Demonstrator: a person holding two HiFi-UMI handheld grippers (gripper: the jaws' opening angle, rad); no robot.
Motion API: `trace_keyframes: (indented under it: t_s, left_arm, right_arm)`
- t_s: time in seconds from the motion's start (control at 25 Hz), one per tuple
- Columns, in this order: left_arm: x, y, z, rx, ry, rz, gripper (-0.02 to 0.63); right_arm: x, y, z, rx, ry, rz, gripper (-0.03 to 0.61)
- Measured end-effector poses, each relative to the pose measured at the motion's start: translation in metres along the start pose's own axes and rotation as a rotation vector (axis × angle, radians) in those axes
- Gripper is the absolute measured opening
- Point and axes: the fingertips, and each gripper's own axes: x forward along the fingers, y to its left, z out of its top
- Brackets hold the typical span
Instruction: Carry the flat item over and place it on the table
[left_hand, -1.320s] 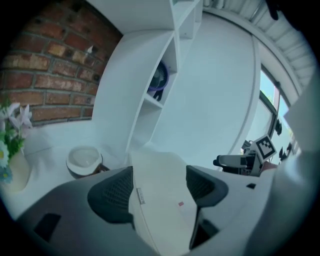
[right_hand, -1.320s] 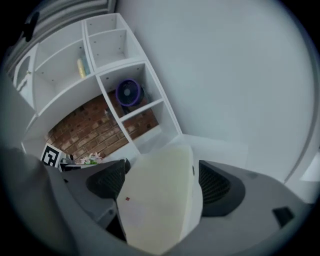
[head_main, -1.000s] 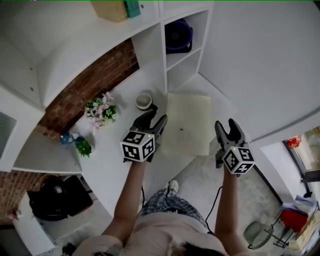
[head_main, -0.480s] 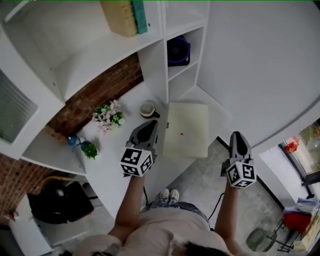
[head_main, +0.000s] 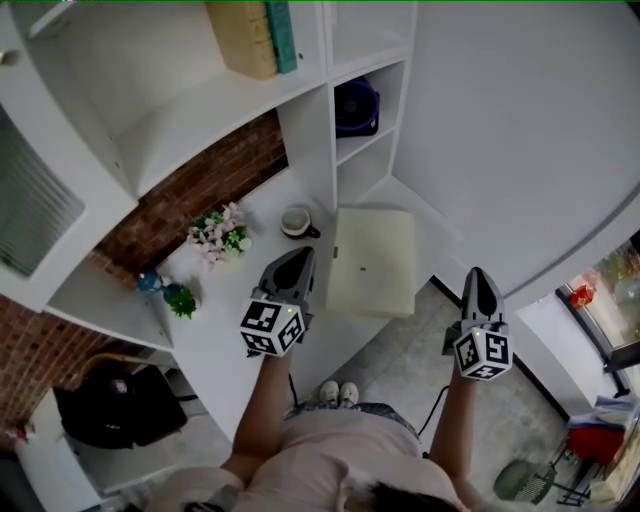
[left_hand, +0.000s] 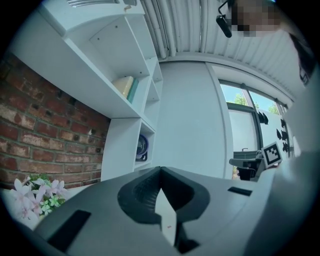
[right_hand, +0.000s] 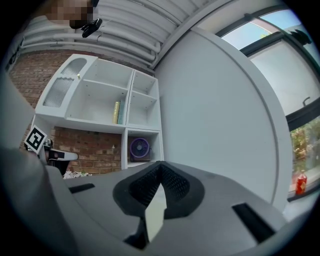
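Note:
The flat cream item (head_main: 375, 262), with a small red dot on it, lies on the white table (head_main: 215, 330) in front of the shelf unit. My left gripper (head_main: 299, 258) hovers just left of it, apart from its edge. It is shut, and the head view shows nothing in it. My right gripper (head_main: 477, 276) hangs over the floor to the right of the table corner, also shut and empty. Both sets of jaws have just closed. In the left gripper view (left_hand: 160, 169) and the right gripper view (right_hand: 161, 163) the jaw tips meet, both pointing towards the shelves.
A mug (head_main: 294, 221) and a flower bunch (head_main: 221, 232) stand on the table behind the left gripper, and a small plant (head_main: 168, 293) stands at its left. A purple fan (head_main: 355, 102) sits in a shelf cubby, books (head_main: 250, 35) above. A black bag (head_main: 105, 405) lies under the table.
Both grippers went from open beside the item's edges to shut. They rose and drew back; the right one now sits farther right of the item. The item stayed on the table.

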Motion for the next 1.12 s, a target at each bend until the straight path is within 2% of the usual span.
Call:
trace_keyframes:
  t_s: [0.2, 1.12]
  left_arm:
    - [0.0, 0.003, -0.005, -0.016, 0.009, 0.0, 0.028]
    - [0.014, 0.005, -0.017, -0.043, 0.045, -0.001, 0.028]
  right_arm:
    - [0.0, -0.001, -0.001, -0.028, 0.01, -0.012, 0.015]
    - [0.004, -0.008, -0.014, -0.024, 0.046, -0.015, 0.015]
